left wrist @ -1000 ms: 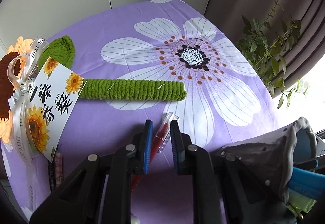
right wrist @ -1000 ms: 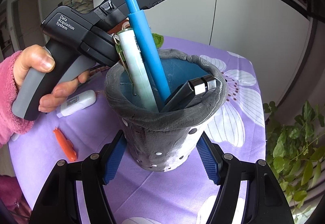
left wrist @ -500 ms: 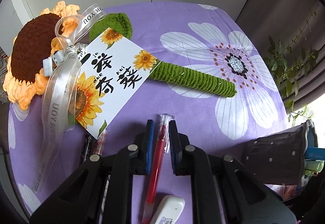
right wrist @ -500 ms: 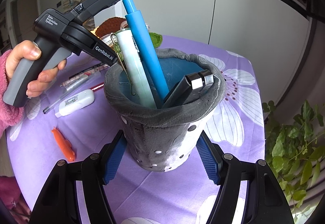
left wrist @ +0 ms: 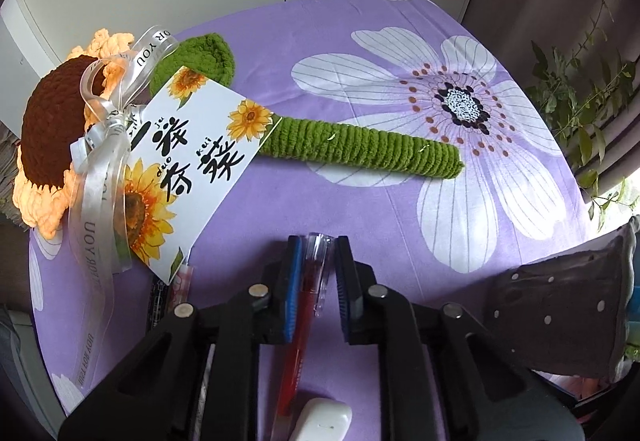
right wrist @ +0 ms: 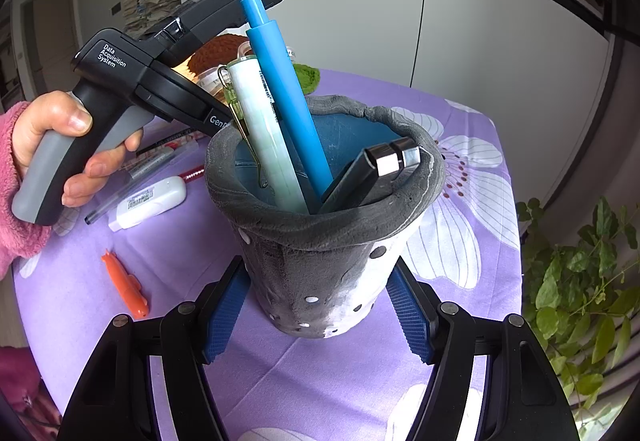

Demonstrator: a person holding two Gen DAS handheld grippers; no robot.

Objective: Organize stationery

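Red pen [left wrist: 304, 305] lying on purple table [left wrist: 328, 201], long axis running bottom to top of frame, clear tip end uppermost, between nearly closed jaws of left gripper [left wrist: 318, 273], grip unclear. Right of that, grey pen holder [right wrist: 320, 241] upright, clamped by right gripper [right wrist: 318, 315] jaws.

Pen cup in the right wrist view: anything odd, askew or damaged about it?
Its rim is lumpy and uneven, which looks handmade rather than broken. The cup stands upright between the right gripper fingers, and the blue pen inside leans. Nothing is spilled.
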